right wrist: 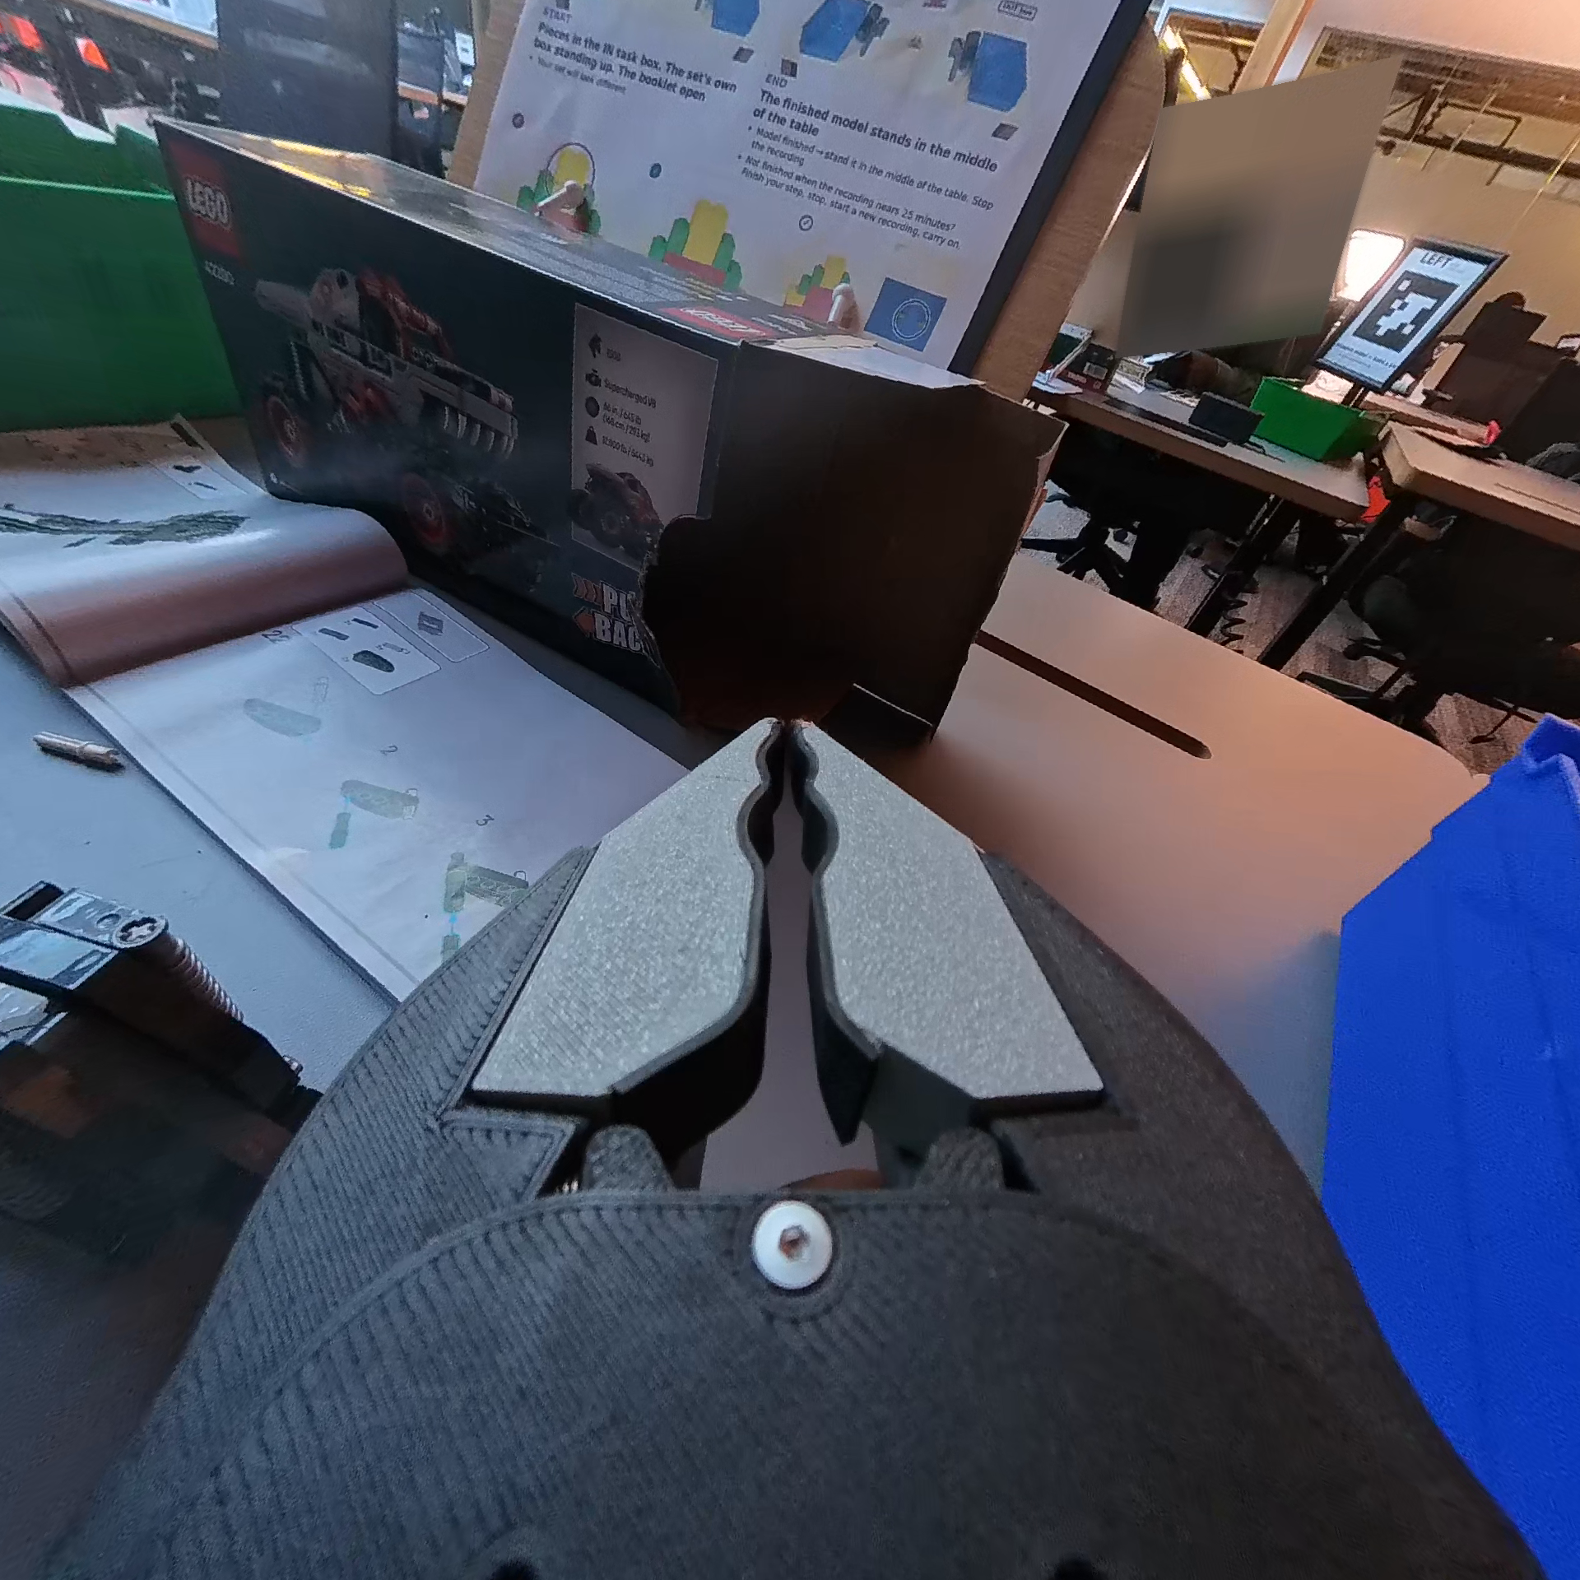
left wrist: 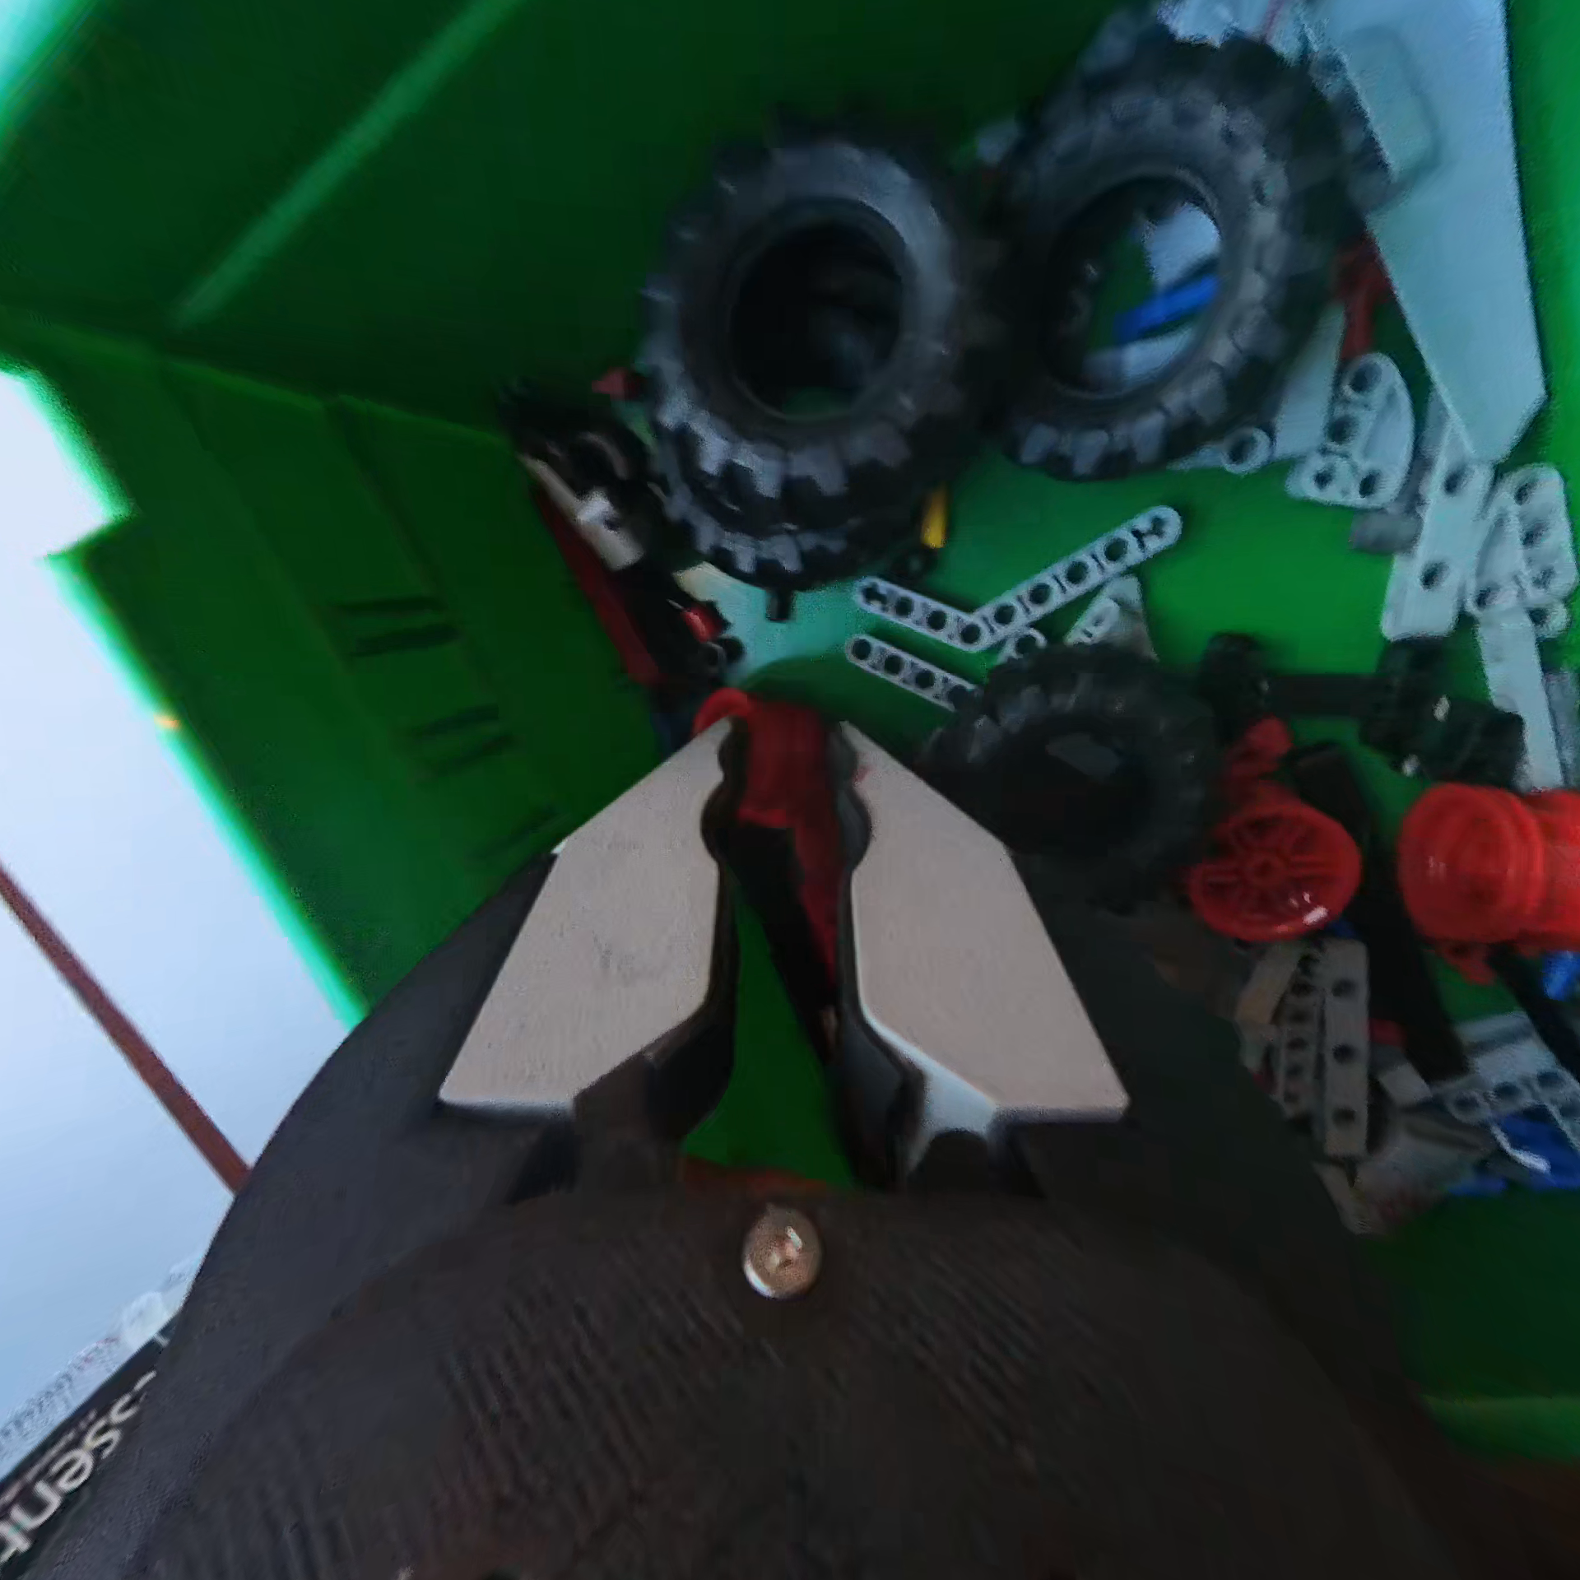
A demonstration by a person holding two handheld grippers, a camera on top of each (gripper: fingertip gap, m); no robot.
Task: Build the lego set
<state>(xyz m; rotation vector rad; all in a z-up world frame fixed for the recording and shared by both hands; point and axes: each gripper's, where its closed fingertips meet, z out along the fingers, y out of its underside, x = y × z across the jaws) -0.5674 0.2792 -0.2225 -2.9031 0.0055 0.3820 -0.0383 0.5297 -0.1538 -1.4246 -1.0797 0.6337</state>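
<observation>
My left gripper (left wrist: 782, 735) is inside a green bin (left wrist: 359, 359) and is shut on a small red piece (left wrist: 782, 765) with a dark part behind it. The bin holds black tyres (left wrist: 812, 359), red wheel hubs (left wrist: 1274, 868), grey beams (left wrist: 1017, 590) and white panels (left wrist: 1453, 282). My right gripper (right wrist: 787, 731) is shut and empty above the table, pointing at the set's dark box (right wrist: 530, 410). The open instruction booklet (right wrist: 325, 710) lies to its left. A partly built black assembly with a spring (right wrist: 111, 983) sits at the left edge.
A blue bin (right wrist: 1470, 1069) stands at the right. A small metal pin (right wrist: 77, 748) lies on the table left of the booklet. A printed instruction sheet (right wrist: 769, 145) stands behind the box. Other tables and a green bin (right wrist: 1308, 419) are far back. Left tips to right tips: about 60 cm.
</observation>
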